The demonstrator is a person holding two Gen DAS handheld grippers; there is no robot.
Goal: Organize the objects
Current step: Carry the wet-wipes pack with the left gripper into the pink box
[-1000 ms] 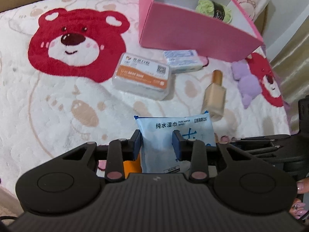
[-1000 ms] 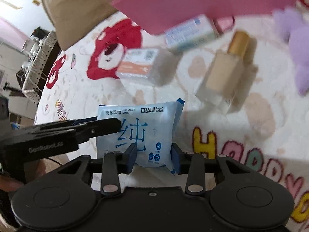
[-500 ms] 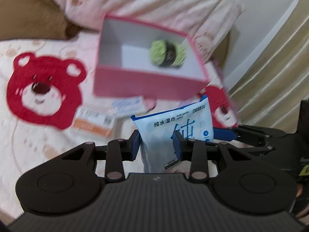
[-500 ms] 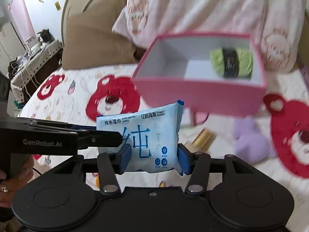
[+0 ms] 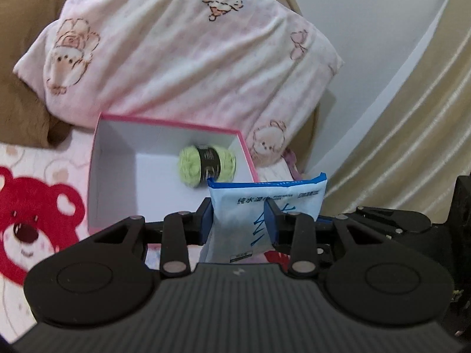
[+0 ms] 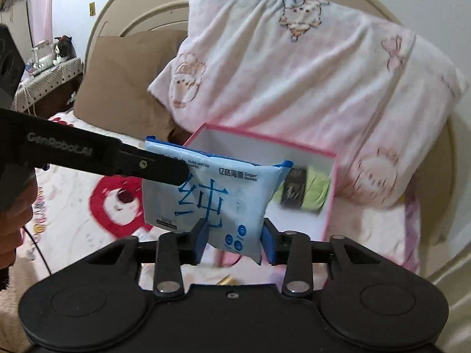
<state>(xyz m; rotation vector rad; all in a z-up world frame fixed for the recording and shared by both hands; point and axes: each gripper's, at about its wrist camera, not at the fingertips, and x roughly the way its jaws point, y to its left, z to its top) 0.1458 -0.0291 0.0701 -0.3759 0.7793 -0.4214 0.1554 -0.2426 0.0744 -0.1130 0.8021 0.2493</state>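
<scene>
Behind everything, a large pale pink pillow printed with cartoon animals [image 5: 188, 58] leaned against the curved beige headboard [image 6: 123, 8], with a brown cushion [image 6: 123, 79] beside it on the left. Below them lay the white fleecy bedspread with red bear faces [image 5: 32, 214].

On that bedspread, touching the foot of the pillow, sat the open pink cardboard box with a white inside [image 5: 117, 176]. One thing lay in it: a lime-green ball of yarn with a black paper band [image 5: 207, 164], near the box's right wall.

You held the light blue plastic pack of wet wipes with blue Chinese lettering [image 6: 212, 194] in the air in front of the box, at its near right corner, clear of the bedspread and not yet inside the box. In the right wrist view the pack covered part of the yarn.

Your left gripper [image 5: 240, 220] pinched the pack's left part between its blue pads, and its black arm showed in the right wrist view reaching in from the left onto the pack's upper left corner. Your right gripper [image 6: 234, 239] had just been closing its jaws, and its blue pads [image 6: 200, 236] pressed on the pack's lower edge, which was between them.
</scene>
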